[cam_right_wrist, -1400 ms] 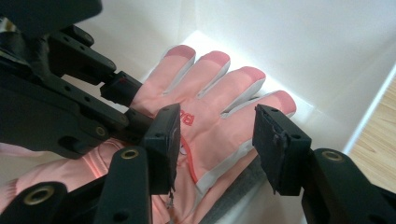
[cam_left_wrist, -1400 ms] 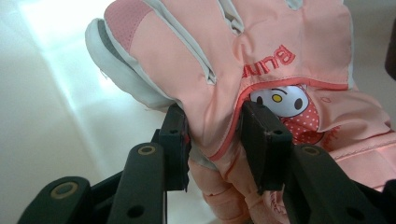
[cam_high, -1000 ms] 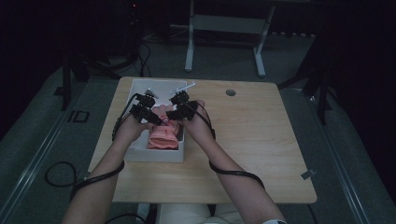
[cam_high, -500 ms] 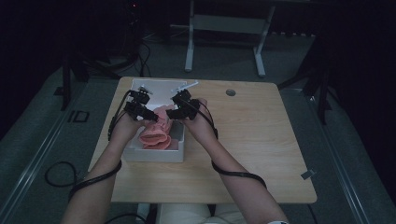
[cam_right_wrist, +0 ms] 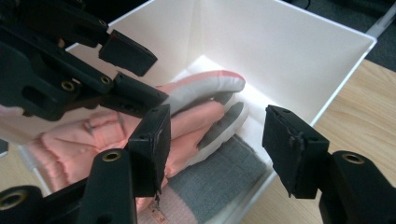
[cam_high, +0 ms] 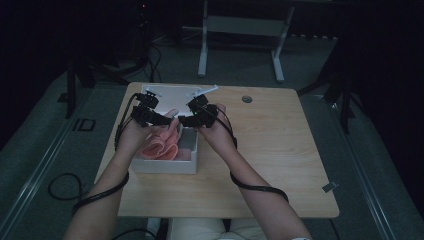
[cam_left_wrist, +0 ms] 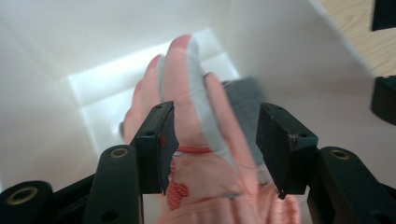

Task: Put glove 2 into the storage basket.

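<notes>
The pink glove (cam_right_wrist: 196, 126) lies in the white box (cam_high: 165, 165) at the table's (cam_high: 280, 160) left edge, its grey-padded fingers reaching toward the box's far wall, a grey knit piece (cam_right_wrist: 219, 182) under it. Your left gripper (cam_left_wrist: 212, 140) hangs just over the glove with its jaws wide, the glove's fingers showing between them without being pinched. Your right gripper (cam_right_wrist: 215, 149) hovers over the box's right wall beside the left one, its jaws wide too and holding nothing.
</notes>
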